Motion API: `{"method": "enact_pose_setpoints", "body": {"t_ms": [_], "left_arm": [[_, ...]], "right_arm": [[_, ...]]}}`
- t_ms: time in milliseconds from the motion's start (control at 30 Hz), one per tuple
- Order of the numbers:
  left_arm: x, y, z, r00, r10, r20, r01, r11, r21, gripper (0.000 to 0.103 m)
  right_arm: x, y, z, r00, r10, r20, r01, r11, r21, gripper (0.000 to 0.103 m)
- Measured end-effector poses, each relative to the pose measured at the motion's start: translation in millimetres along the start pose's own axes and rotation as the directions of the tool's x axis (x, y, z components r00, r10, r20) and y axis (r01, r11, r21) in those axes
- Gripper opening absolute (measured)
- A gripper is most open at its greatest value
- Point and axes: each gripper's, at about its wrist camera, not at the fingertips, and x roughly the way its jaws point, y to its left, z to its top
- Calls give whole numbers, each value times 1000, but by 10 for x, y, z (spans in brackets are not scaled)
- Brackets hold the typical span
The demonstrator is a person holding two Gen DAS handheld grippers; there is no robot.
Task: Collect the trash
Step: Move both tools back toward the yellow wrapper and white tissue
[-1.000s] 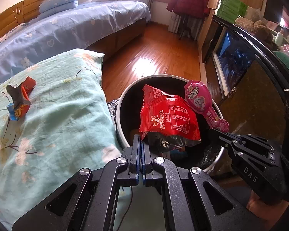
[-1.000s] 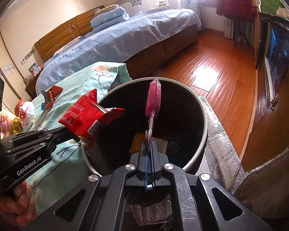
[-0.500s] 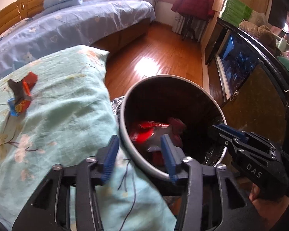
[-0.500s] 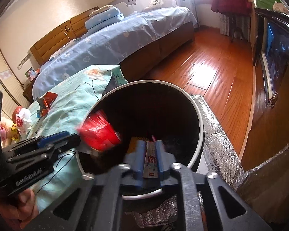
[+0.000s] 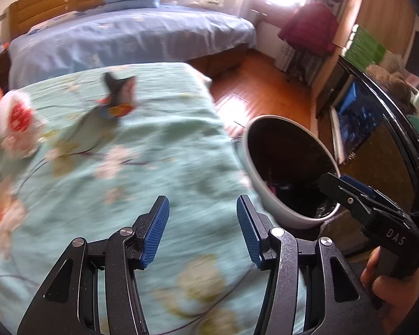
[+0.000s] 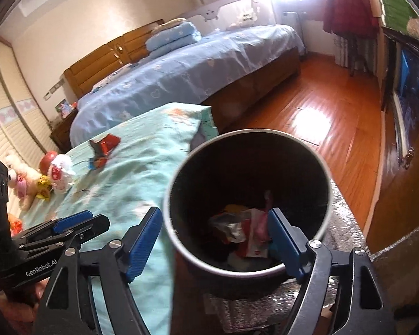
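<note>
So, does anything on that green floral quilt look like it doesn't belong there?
Yes: a crumpled red and blue wrapper lies loose on the quilt, apart from the bin that holds the other wrappers.

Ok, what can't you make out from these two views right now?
- Left wrist view: the wrapper on the green quilt is motion-blurred; its print is unreadable.
- Left wrist view: the bin rim hides most of its contents.
- Right wrist view: the right claw covers the bin's near edge; the trash beneath the top layer is hidden.
</note>
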Motion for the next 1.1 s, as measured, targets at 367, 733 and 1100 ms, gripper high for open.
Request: {"method": "enact_pose_setpoints", "body": {"t_ms": [367, 733, 1100], "left_arm": [[-271, 724, -228, 994, 103, 28, -98, 987, -124, 53], [-467, 1339, -400, 985, 171, 32, -160, 963, -219, 53], [-635, 1914, -482, 970, 239, 36, -218, 929, -299, 53]], "right_arm": [[145, 591, -102, 997, 70, -33, -72, 995, -75, 84], [332, 1138, -167, 989, 125, -72, -134, 983, -127, 84], [597, 1760, -238, 974, 185, -130, -207, 959, -191, 84]]}}
